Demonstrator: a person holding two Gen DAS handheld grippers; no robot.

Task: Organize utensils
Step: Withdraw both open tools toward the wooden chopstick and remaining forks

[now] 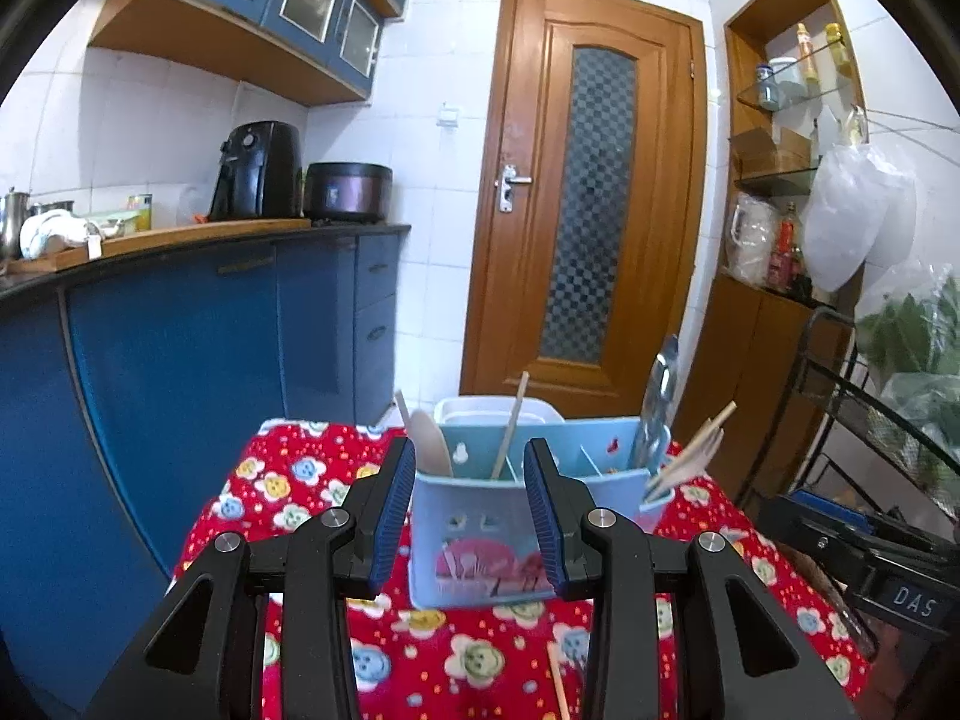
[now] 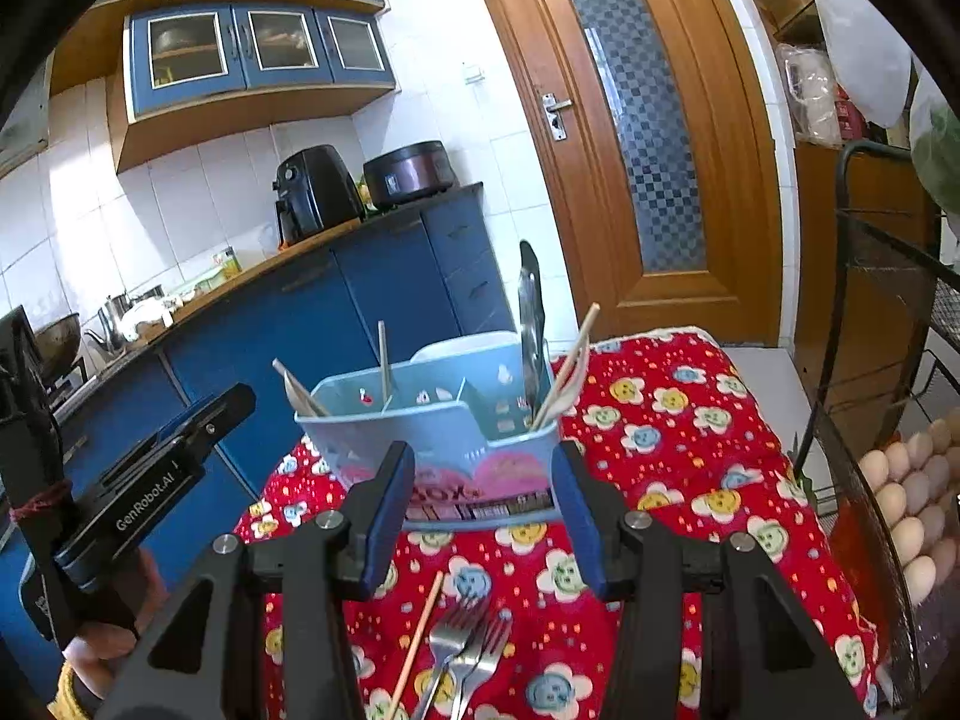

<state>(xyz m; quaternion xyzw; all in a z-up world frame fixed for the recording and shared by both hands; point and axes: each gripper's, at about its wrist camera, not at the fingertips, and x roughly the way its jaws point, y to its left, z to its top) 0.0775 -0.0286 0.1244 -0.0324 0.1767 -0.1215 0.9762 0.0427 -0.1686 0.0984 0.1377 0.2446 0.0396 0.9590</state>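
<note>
Both grippers, left (image 1: pixel 474 510) and right (image 2: pixel 486 510), hover half-open and empty before a blue utensil caddy (image 2: pixel 444 432); two forks (image 2: pixel 462 654) and a chopstick (image 2: pixel 420 642) lie on the red cloth (image 2: pixel 660 450).

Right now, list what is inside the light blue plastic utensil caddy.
The light blue plastic utensil caddy holds a wooden spoon, single wooden chopsticks, a metal utensil and more wooden pieces. Its walls hide their lower ends.

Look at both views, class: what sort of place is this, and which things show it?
Most likely a home kitchen: blue cupboards under a worktop, an air fryer beside a cooker pot, and a utensil caddy on a flowered cloth.
</note>
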